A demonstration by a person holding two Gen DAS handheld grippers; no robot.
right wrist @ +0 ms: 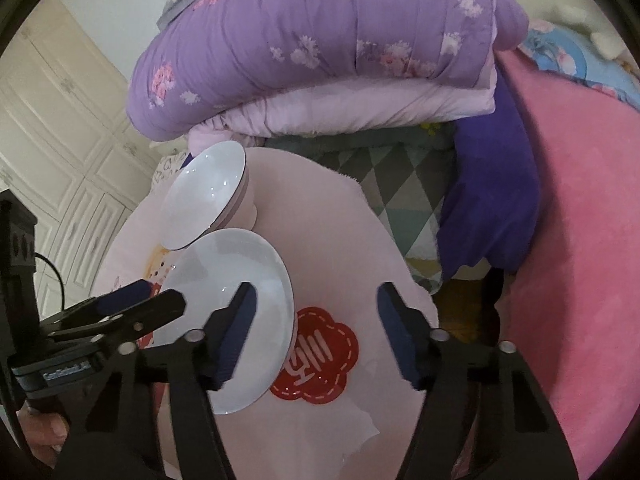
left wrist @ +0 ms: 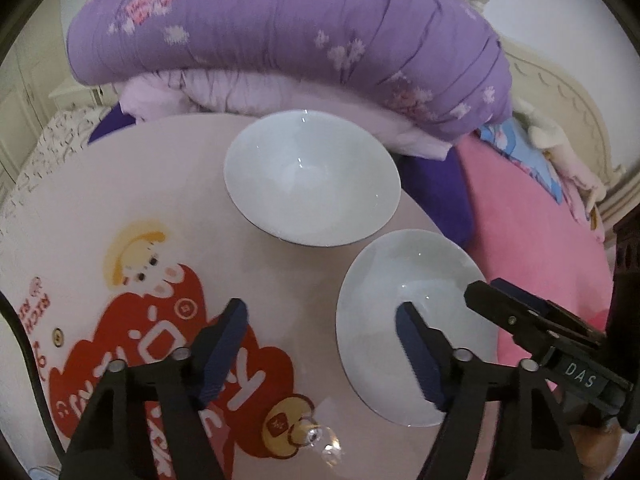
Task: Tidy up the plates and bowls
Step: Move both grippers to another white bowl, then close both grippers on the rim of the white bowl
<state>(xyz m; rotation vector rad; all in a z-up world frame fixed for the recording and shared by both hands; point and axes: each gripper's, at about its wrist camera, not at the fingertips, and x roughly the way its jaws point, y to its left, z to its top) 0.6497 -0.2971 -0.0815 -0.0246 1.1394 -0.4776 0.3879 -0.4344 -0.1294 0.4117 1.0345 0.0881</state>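
Two white bowls stand on a round pink table (left wrist: pixel 160 184) with a cartoon print. The far bowl (left wrist: pixel 312 176) (right wrist: pixel 204 196) sits untouched. My left gripper (left wrist: pixel 320 344) is open: its right finger hangs over the inside of the near bowl (left wrist: pixel 372 300) and its left finger stands outside over the table, so the bowl's left rim lies between them. My right gripper (right wrist: pixel 318 332) is open too, straddling the opposite rim of the near bowl (right wrist: pixel 240 264). No pad presses on the bowl. Each gripper shows in the other's view: right gripper (left wrist: pixel 490 286), left gripper (right wrist: pixel 164 294).
A folded purple quilt (left wrist: pixel 280 32) lies just behind the table. A pink blanket (left wrist: pixel 540 220) covers the bed to the right. A small clear object (left wrist: pixel 320 440) rests near the table's front edge. Cream cupboard doors (right wrist: pixel 60 120) stand at the left.
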